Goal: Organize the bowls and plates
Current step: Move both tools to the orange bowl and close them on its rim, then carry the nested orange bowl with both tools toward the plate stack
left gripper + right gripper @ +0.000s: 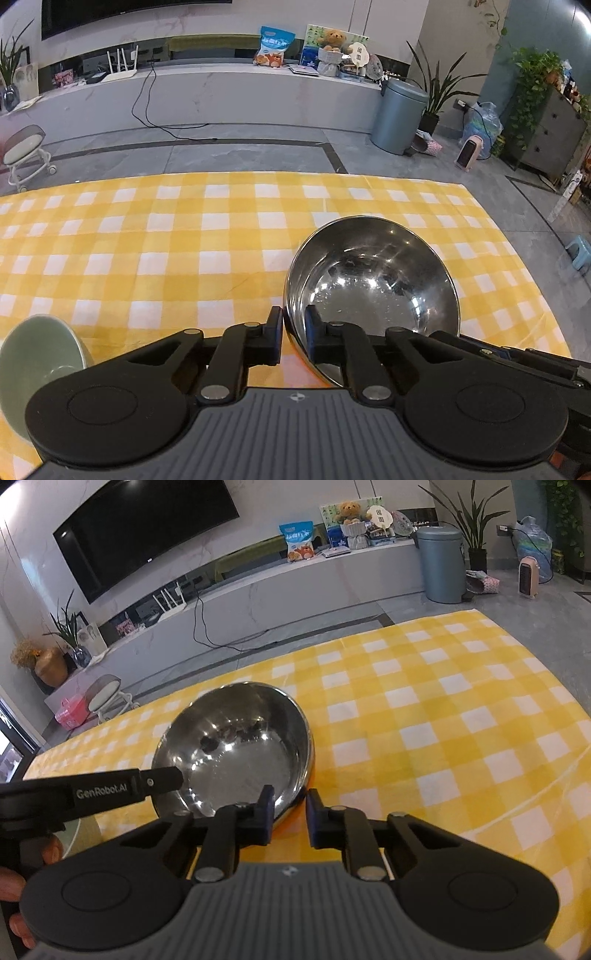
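A shiny steel bowl [373,273] sits tilted on the yellow checked tablecloth [166,240]. My left gripper [294,332] is shut on its near rim, one finger inside the bowl and one outside. In the right wrist view the same steel bowl [240,746] has my right gripper [290,812] shut on its near right rim, again with a finger on each side. One of the left gripper's fingers [162,778] reaches the bowl's left rim from the side. A pale green ceramic bowl [37,354] stands at the lower left, partly hidden by the left gripper's body.
The table's far edge [258,173] drops to a grey tiled floor. Beyond it are a long white TV bench [221,85], a blue-grey bin [399,114], a small stool [26,151] and potted plants. A hand [22,890] holds the left gripper's handle.
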`<state>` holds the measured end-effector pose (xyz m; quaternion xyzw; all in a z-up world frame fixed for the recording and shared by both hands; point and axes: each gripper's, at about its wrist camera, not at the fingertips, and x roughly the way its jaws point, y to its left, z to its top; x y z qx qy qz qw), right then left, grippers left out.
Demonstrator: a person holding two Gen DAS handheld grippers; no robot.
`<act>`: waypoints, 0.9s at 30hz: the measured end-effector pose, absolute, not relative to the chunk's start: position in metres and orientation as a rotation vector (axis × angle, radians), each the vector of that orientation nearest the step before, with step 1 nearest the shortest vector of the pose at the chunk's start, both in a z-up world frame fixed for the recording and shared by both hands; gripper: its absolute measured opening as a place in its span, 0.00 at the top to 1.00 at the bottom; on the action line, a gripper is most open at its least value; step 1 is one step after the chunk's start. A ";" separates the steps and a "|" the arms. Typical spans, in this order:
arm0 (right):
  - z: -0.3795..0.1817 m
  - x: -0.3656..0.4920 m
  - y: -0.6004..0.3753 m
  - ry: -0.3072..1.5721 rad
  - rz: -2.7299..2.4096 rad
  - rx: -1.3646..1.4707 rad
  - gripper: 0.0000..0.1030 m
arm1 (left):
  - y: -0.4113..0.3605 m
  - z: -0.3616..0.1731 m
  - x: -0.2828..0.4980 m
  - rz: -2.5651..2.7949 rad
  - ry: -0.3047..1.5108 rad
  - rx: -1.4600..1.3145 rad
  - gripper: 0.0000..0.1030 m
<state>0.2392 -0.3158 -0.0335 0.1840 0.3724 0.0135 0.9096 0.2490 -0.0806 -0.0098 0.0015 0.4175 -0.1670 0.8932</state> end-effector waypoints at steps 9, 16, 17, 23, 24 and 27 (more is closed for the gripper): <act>-0.026 0.231 -0.327 0.776 0.047 0.472 0.88 | -0.080 0.003 0.237 -0.327 0.864 0.014 0.90; -0.009 0.203 -0.330 0.745 0.076 0.498 0.88 | -0.082 0.020 0.216 -0.316 0.864 0.011 0.90; -0.007 0.199 -0.331 0.745 0.082 0.507 0.88 | -0.081 0.022 0.212 -0.313 0.865 0.006 0.90; 0.011 0.175 -0.327 0.750 0.114 0.517 0.91 | -0.074 0.039 0.184 -0.283 0.847 -0.009 0.90; 0.015 0.171 -0.325 0.749 0.115 0.506 0.91 | -0.073 0.041 0.181 -0.279 0.847 -0.014 0.90; 0.022 0.161 -0.320 0.744 0.126 0.488 0.92 | -0.068 0.045 0.169 -0.261 0.845 -0.029 0.90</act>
